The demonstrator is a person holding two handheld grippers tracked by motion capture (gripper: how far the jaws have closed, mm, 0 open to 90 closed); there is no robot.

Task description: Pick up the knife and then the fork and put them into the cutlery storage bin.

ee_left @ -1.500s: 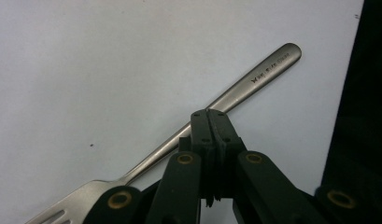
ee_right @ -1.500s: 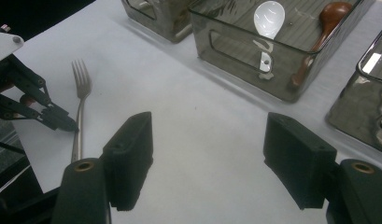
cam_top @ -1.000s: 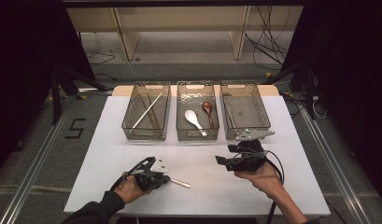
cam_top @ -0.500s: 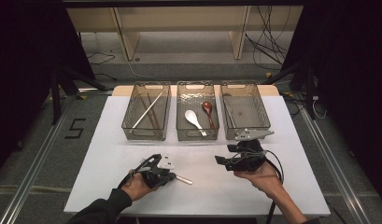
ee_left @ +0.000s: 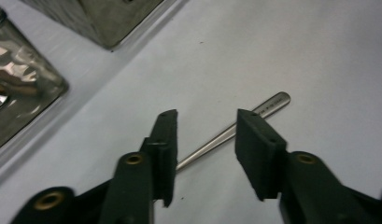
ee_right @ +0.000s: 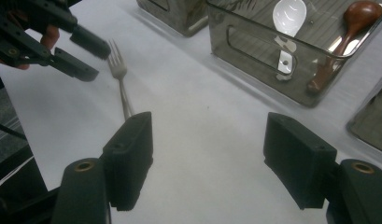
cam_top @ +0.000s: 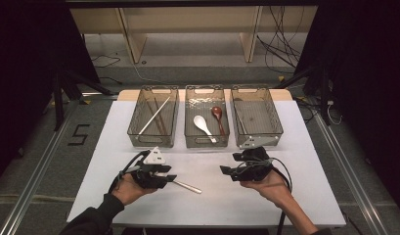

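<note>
Left gripper view shows the left gripper (ee_left: 205, 140), whose jaws have just been opening, standing apart over the fork (ee_left: 235, 130) lying on the table (ee_left: 272, 46), so the release seems done, while the right gripper (ee_right: 207, 154) waits wide open nearby.
</note>
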